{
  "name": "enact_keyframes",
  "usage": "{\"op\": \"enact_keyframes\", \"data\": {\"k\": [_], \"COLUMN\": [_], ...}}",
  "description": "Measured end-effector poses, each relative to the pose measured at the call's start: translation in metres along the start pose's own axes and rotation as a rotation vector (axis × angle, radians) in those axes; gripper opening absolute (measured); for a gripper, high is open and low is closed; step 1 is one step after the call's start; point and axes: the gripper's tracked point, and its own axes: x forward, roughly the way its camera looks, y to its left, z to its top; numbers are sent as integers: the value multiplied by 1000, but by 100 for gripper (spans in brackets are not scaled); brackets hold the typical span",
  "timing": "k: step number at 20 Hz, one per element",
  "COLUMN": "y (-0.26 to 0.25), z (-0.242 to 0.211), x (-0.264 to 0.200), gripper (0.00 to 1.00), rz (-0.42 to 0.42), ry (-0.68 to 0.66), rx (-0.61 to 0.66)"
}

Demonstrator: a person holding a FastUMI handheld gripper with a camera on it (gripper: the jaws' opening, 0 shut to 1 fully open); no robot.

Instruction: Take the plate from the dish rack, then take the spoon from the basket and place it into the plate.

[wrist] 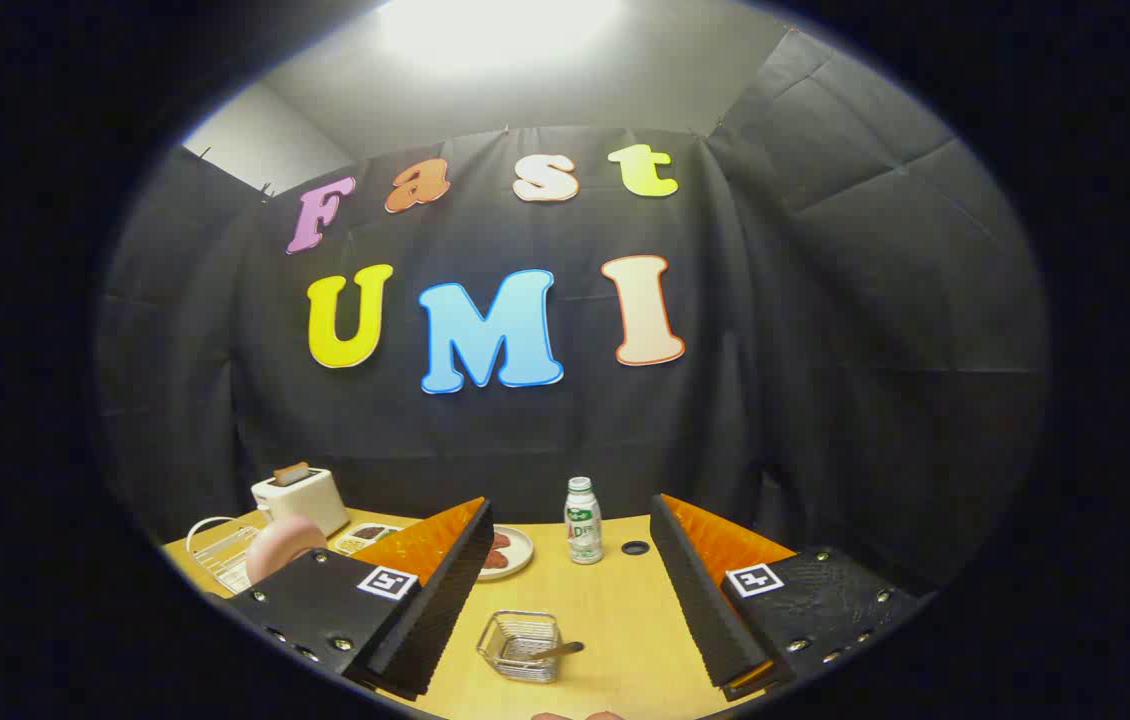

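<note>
I hold the gripper (565, 640) level above the table (615, 600), its fingers spread wide with nothing between them. Between them lies the wire basket (520, 645) with the spoon (553, 651) resting in it. Off past the left finger, the pink plate (283, 545) stands in the white dish rack (220, 550), near the toaster (300, 497). Beyond the fingers stands a bottle (582, 520).

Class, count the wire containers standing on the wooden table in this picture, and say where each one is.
2. A small square wire basket sits between the open gripper's fingers, holding a spoon. A white wire dish rack stands beyond the left finger, near the toaster. Others may be hidden behind the fingers.
</note>
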Motion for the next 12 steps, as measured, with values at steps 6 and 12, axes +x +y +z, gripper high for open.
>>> {"op": "enact_keyframes", "data": {"k": [6, 12], "y": [37, 65], "z": [19, 20], "x": [0, 3], "gripper": [96, 97], "rz": [29, 51], "ry": [-1, -7], "rx": [-20, -27]}}
